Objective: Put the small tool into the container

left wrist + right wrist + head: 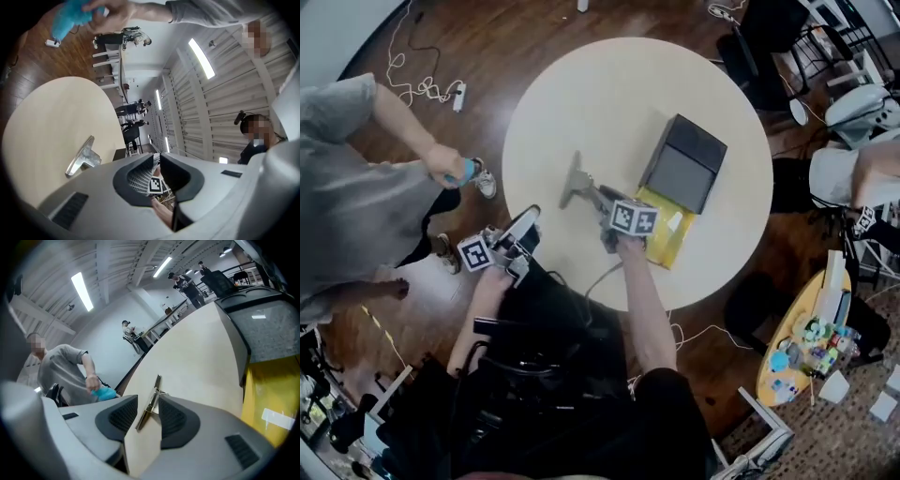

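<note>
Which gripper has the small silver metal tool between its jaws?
The right gripper: the small silver metal tool sits between its open jaws. The left gripper holds nothing.

The small tool (576, 179) lies on the table (600, 94), left of the container (682, 167).

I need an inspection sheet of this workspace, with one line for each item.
surface: round cream table
job's things: small metal tool lying on table; dark grey box container
clutter: yellow flat packet beside container
grippers: right gripper open, tool between its tips; left gripper open, empty, at table edge
cables: white plug block with cable on wooden floor
surroundings: person in grey shirt holding blue object; cluttered yellow side table
</note>
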